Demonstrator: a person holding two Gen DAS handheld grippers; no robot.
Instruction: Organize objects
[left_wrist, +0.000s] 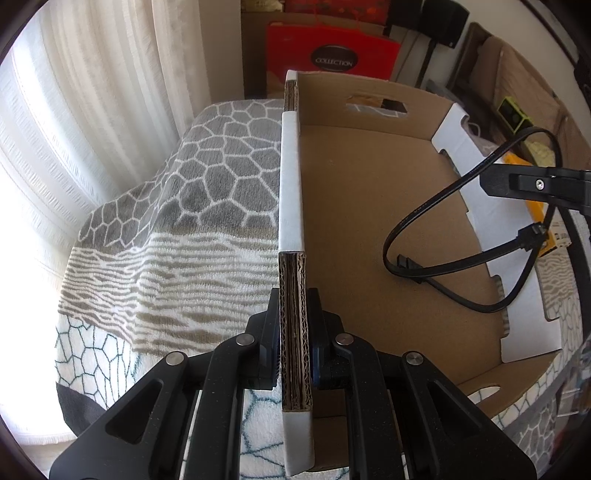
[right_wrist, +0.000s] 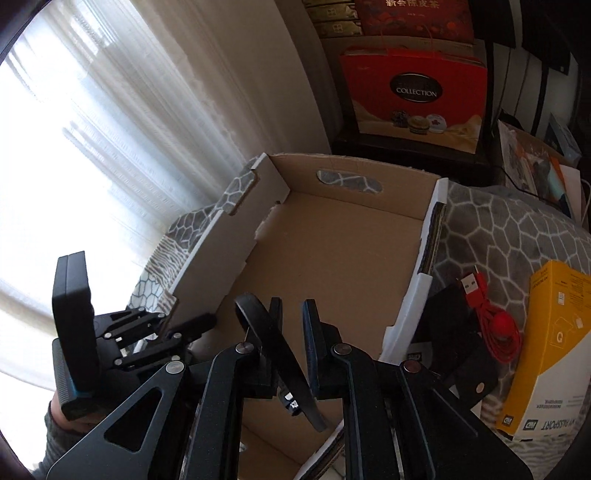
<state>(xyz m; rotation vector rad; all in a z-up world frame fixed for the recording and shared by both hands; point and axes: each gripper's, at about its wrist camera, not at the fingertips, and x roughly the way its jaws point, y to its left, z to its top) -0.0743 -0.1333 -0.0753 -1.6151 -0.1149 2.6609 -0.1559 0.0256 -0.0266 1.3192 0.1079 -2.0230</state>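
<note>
A cardboard box (right_wrist: 343, 251) sits on a blanket (right_wrist: 509, 236); a black cable (left_wrist: 436, 236) hangs inside it, a red cable (right_wrist: 491, 325) and a yellow box (right_wrist: 550, 354) lie right of it.

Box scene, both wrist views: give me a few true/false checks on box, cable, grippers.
1. The left gripper is clamped on the box wall. True.
2. The box is full of items. False: only part of the black cable hangs into it; the floor is otherwise bare.
3. The black cable sits between the right gripper fingers. True; whether the pads press on it cannot be told.
4. The red cable is in the box. False: it lies outside, on the blanket beside the box wall.
5. The yellow carton is outside the box. True.
</note>
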